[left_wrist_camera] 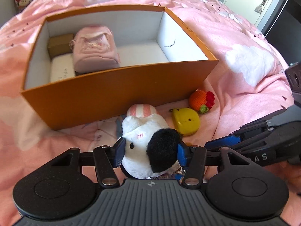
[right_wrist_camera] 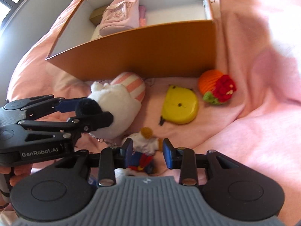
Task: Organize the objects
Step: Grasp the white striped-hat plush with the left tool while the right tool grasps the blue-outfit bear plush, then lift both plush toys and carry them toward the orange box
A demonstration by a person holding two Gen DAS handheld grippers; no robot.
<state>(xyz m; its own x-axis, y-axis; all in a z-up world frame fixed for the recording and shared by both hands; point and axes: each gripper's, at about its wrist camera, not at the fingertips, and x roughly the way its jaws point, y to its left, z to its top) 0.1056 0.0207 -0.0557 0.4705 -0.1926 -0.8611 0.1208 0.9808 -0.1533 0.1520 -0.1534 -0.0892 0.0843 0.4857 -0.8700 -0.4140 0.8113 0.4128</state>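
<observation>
My left gripper (left_wrist_camera: 150,151) pitched steeply down, jaws pressed against both sides of the plush dog (left_wrist_camera: 150,146). My right gripper (right_wrist_camera: 147,151) angled down just beside it, jaws part open around a small doll (right_wrist_camera: 144,145), not pinching.

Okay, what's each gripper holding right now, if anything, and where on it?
The left gripper clamps the white plush dog across its head. The right gripper straddles a small doll but holds nothing.

Orange box (left_wrist_camera: 116,94) right half free; pink pouch (left_wrist_camera: 94,49) fills left; tall wall blocks front.
</observation>
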